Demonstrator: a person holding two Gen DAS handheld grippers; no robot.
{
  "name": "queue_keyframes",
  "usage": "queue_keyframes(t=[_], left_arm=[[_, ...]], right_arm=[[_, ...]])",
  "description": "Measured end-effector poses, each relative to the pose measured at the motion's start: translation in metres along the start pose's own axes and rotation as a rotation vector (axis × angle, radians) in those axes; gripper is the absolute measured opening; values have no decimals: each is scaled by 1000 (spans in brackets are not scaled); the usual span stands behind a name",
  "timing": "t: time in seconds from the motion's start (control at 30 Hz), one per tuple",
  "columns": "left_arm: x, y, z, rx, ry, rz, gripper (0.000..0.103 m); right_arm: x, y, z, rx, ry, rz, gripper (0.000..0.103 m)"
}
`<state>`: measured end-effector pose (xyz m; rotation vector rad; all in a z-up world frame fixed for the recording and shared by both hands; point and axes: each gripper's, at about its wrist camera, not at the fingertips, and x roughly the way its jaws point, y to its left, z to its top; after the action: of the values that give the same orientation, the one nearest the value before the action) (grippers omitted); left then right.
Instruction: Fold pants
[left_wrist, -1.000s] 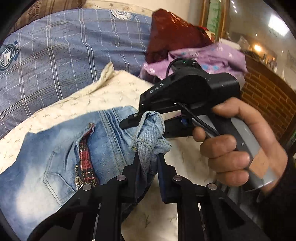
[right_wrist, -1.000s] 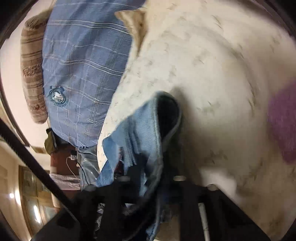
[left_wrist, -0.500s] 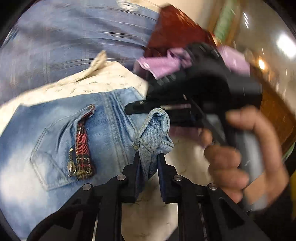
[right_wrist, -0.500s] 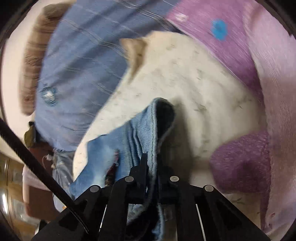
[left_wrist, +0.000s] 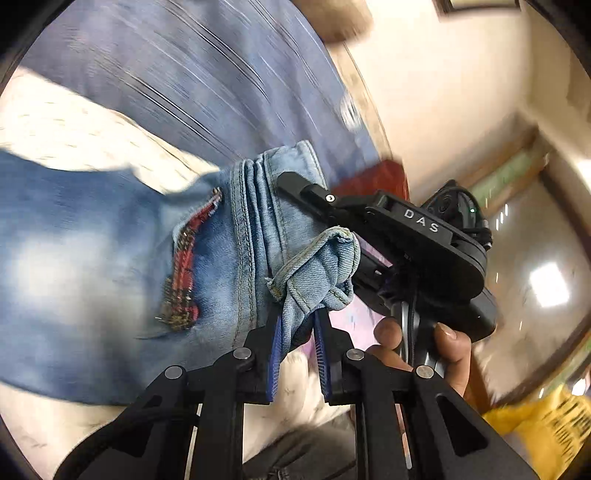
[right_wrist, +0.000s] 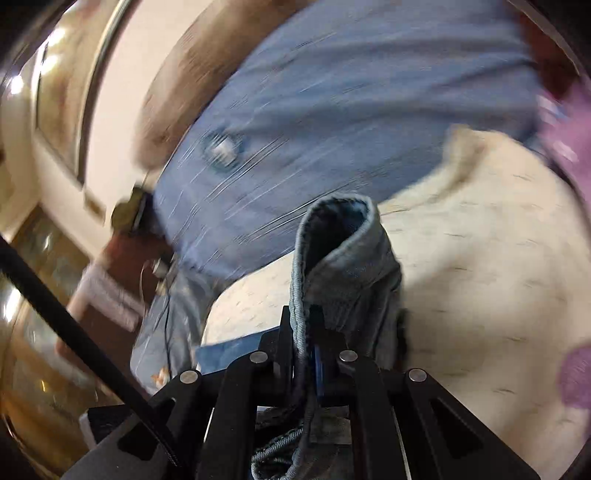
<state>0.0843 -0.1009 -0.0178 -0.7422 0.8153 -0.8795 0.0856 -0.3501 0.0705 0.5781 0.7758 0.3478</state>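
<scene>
Over on the left of the left wrist view, the jeans lie spread across a cream blanket, faded denim with a red plaid strip stitched along the pocket edge. Beyond them a blue checked cover streaks with motion blur. Toward the middle, the waistband bunches into a knot of cloth, and the left gripper has that knot pinched between its blue-padded fingers, which stand narrow with denim filling the gap. Just to the right, the right gripper reaches in from the far side, one black finger lying against the waistband higher up; from this view alone you cannot see its other finger. Below it, the right hand wraps the handle. At the far right edge, something yellow glows in blur.

Now the right wrist view. On the left, a wooden-framed wall area and a dark cable slanting across. The blue checked cover sweeps over the top, badly smeared. In the middle, a fold of jeans stands up like a hood straight out of the right gripper, whose fingers are closed tight on the denim edge with barely a sliver between them. To the right, the cream blanket fills the frame, and purple cloth shows at the edge.
</scene>
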Motion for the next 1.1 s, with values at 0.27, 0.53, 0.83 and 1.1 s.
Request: queue_keyframes(t=[0.27, 0.53, 0.83, 1.1], left_arm=[[-113, 102, 11, -143, -145, 230, 27], [-156, 161, 13, -294, -141, 248, 52], [-98, 151, 18, -171, -45, 382, 14], [-116, 139, 19, -144, -62, 488, 9]], right_arm=[[150, 106, -28, -150, 244, -12, 20], [164, 68, -60, 55, 229, 70, 57], [102, 39, -119, -91, 138, -104, 27], [98, 31, -130, -69, 159, -110, 24]])
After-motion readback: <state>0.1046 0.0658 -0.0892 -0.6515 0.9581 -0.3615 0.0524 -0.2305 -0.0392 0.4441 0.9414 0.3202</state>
